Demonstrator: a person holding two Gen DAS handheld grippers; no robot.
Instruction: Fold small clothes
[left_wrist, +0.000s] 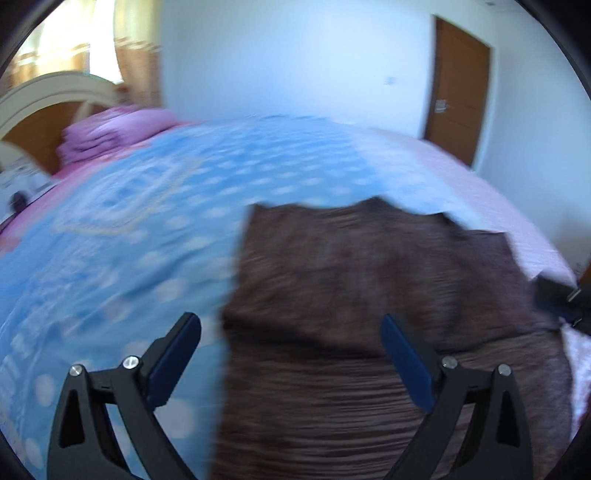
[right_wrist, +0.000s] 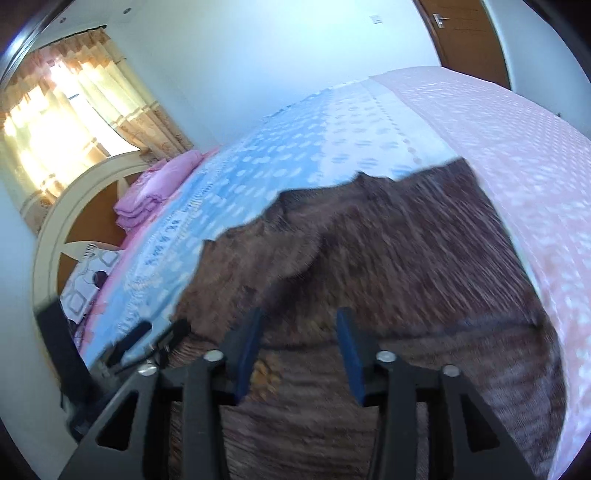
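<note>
A dark brown ribbed garment (left_wrist: 369, 277) lies spread on the bed, its far edge uneven with a small peak. My left gripper (left_wrist: 289, 319) hovers over the garment's left edge, jaws wide open, with nothing between the blue pads (left_wrist: 173, 365). In the right wrist view the same brown garment (right_wrist: 388, 240) fills the middle, with a raised fold running across it. My right gripper (right_wrist: 299, 314) stands over its near part, jaws partly apart. The cloth shows in the gap below the pads (right_wrist: 351, 354), which do not press on it. Both views are blurred.
The garment rests on a blue bedcover with white dots (left_wrist: 147, 221) and a pale pink sheet (right_wrist: 517, 147) on the right. Folded pink bedding (left_wrist: 114, 133) lies by the cream headboard (right_wrist: 55, 229). A brown door (left_wrist: 458, 99) stands beyond the bed.
</note>
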